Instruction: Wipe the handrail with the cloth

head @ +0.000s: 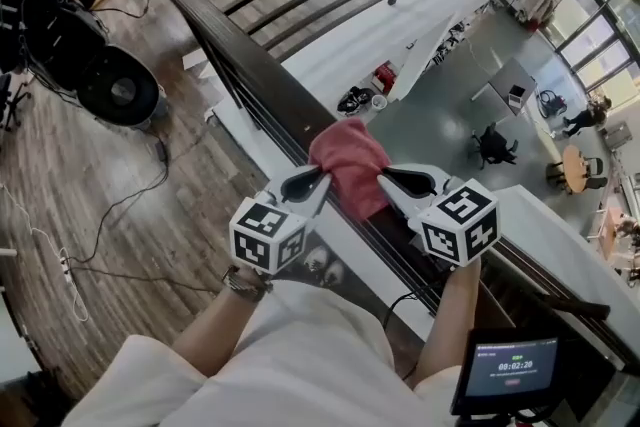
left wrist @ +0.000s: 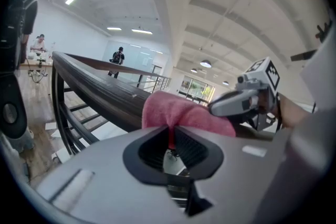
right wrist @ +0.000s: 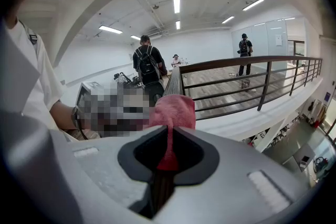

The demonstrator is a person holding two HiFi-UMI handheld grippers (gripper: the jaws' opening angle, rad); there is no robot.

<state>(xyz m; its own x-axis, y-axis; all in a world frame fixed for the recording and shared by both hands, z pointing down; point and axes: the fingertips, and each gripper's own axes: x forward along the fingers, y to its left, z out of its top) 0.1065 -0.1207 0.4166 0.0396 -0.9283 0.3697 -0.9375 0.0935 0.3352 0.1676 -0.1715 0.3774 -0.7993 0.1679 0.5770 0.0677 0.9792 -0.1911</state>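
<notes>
L tool (left wrist: 170, 136), R tool (right wrist: 169, 149) pinch cloth (head: 348, 167)

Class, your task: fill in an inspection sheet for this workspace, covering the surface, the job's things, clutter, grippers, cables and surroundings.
Surface: dark handrail over metal bars, running diagonally; no dirt can be made out.
Job's things: pink cloth draped over the handrail.
Clutter: nothing seen on the rail; black equipment stands on the wooden floor at left.
Grippers: left gripper and right gripper are each shut on one end of the cloth.
Cables: black cable and white power strip lie on the wooden floor.
Surroundings: an upper level, with a lower floor beyond the rail; small screen at bottom right.
</notes>
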